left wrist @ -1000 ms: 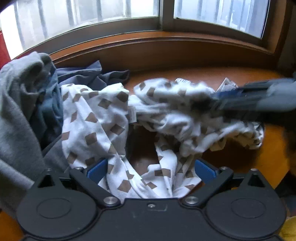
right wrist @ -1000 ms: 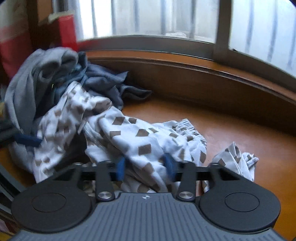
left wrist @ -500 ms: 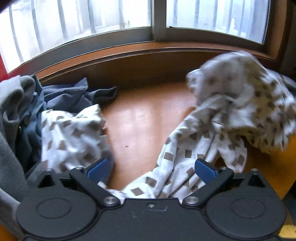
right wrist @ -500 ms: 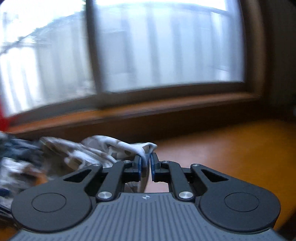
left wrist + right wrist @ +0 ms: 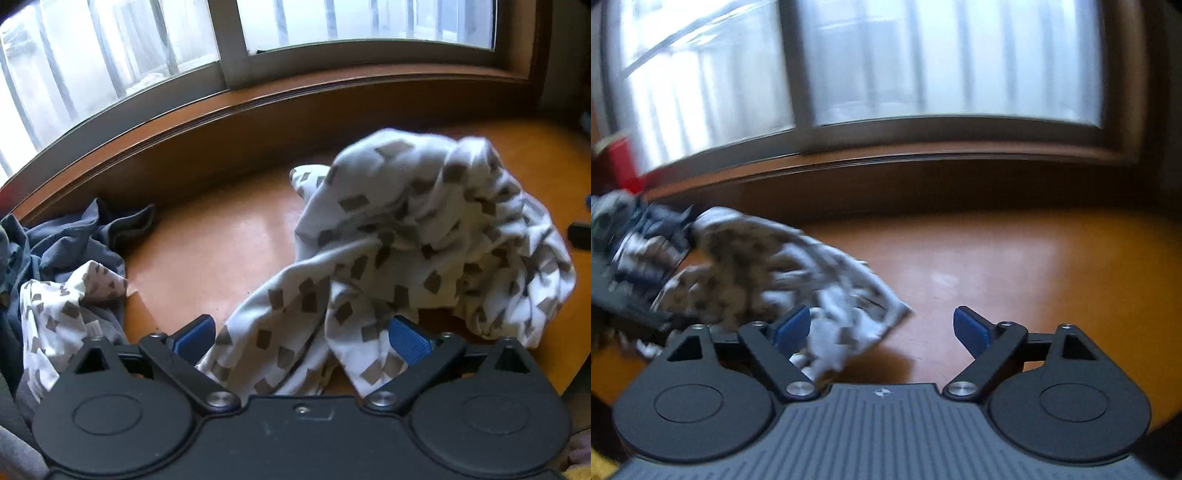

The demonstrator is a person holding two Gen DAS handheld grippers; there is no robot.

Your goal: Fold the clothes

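Note:
A white garment with brown squares [image 5: 424,229] lies bunched on the orange wooden table [image 5: 229,236] at the right of the left wrist view. One strip of it runs down between the wide-apart blue pads of my left gripper [image 5: 300,336], which do not press on it. In the right wrist view the same garment [image 5: 768,266] is blurred and lies to the left. Its near edge lies beside the left pad [image 5: 792,326] of my right gripper [image 5: 882,328], whose jaws are opening and grip nothing.
A pile of blue-grey clothes [image 5: 74,236] with another patterned piece [image 5: 70,295] sits at the left. A wooden window ledge [image 5: 332,103] runs along the back under the window. A small dark object [image 5: 580,234] lies at the table's right edge.
My right gripper held a corner of the patterned garment shut half a second ago and has let it go. The garment has been pulled out of the pile to the right onto the table.

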